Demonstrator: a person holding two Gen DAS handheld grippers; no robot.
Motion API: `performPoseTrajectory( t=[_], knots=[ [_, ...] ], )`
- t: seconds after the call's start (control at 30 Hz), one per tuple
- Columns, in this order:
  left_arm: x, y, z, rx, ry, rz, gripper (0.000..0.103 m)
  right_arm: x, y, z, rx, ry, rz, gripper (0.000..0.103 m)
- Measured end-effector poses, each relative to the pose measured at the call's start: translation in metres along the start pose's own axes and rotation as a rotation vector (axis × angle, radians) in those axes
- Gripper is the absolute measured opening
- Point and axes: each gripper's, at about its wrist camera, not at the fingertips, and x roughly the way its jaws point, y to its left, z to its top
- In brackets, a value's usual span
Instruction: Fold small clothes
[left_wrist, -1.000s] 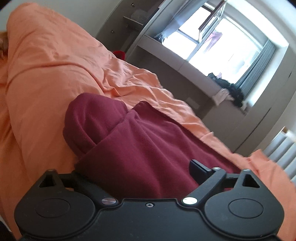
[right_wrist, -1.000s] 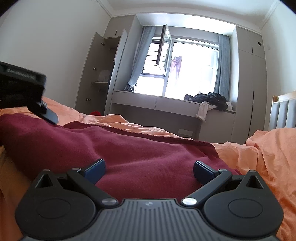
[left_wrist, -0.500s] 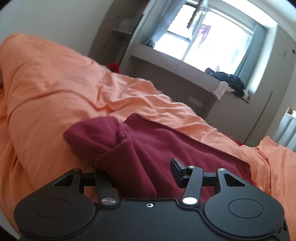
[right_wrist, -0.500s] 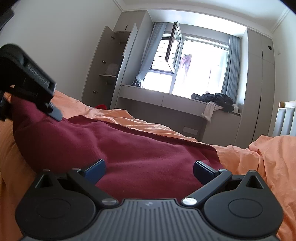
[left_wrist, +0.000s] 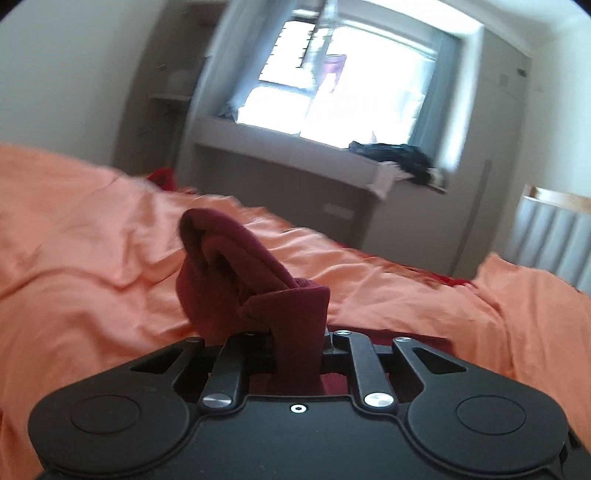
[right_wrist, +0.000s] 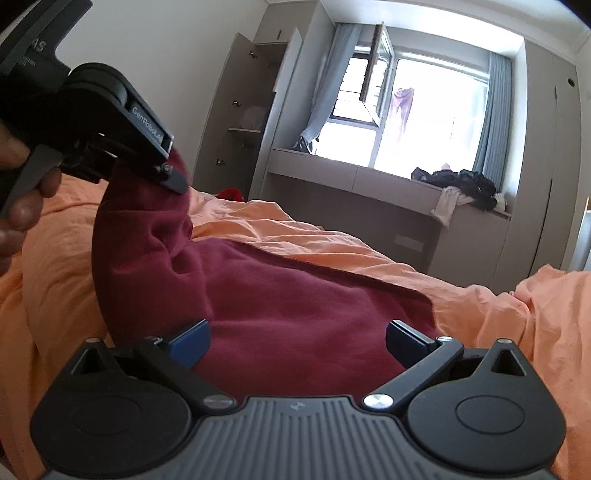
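A dark red garment (right_wrist: 280, 295) is shown spread on an orange bedsheet (right_wrist: 332, 236), one corner raised clear of it. That corner is pinched in the left gripper (left_wrist: 299, 332), whose jaws have just been closing and are now clamped on a bunched fold of the cloth; seen from the right wrist, the same left gripper (right_wrist: 173, 177) is carried by a hand (right_wrist: 22, 192) at the upper left, the fabric hanging from it in a slack curve. The lift is judged to free the corner so that it can be carried across the body of the garment. The right gripper (right_wrist: 295, 339) is held low at the near hem with its blue pads (right_wrist: 188, 339) spread wide, cloth between them but not pressed (presumably placed to take that edge). Beyond the bed a window ledge (right_wrist: 369, 177) carries a heap of dark clothes (right_wrist: 458, 182), well apart from the work. A small red item (right_wrist: 231, 194) lies far up the bed.
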Motion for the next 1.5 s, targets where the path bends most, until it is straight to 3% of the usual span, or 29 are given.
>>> performPoseTrajectory(
  t=[0.27, 0.53, 0.73, 0.9, 0.97, 1.17, 1.3, 1.37, 1.5],
  knots=[
    [0.008, -0.066, -0.002, 0.152, 0.022, -0.140, 0.015, -0.024, -0.084, 0.005, 0.190, -0.022, -0.189, 0.103],
    [0.004, -0.127, -0.059, 0.407, 0.082, -0.280, 0.015, -0.027, -0.147, -0.013, 0.380, 0.068, -0.214, 0.103],
    [-0.005, -0.138, -0.093, 0.561, 0.065, -0.249, 0.020, -0.035, -0.171, -0.013, 0.493, -0.003, -0.115, 0.103],
    [-0.005, -0.139, -0.096, 0.558, 0.073, -0.262, 0.029, -0.023, -0.187, -0.001, 0.565, -0.067, 0.058, 0.103],
    [-0.005, -0.140, -0.097, 0.558, 0.076, -0.265, 0.034, -0.005, -0.194, 0.000, 0.562, -0.045, 0.157, 0.103],
    [-0.011, -0.145, -0.102, 0.575, 0.069, -0.273, 0.044, 0.033, -0.204, -0.009, 0.643, -0.019, 0.320, 0.103],
    [-0.020, -0.145, -0.106, 0.595, 0.054, -0.285, 0.043, 0.051, -0.208, -0.019, 0.703, 0.016, 0.369, 0.103],
    [-0.023, -0.147, -0.110, 0.614, 0.045, -0.278, 0.035, 0.061, -0.208, -0.020, 0.709, 0.030, 0.382, 0.103],
    [-0.023, -0.148, -0.114, 0.618, 0.043, -0.261, 0.030, 0.072, -0.196, -0.017, 0.669, 0.061, 0.378, 0.085]
  ],
)
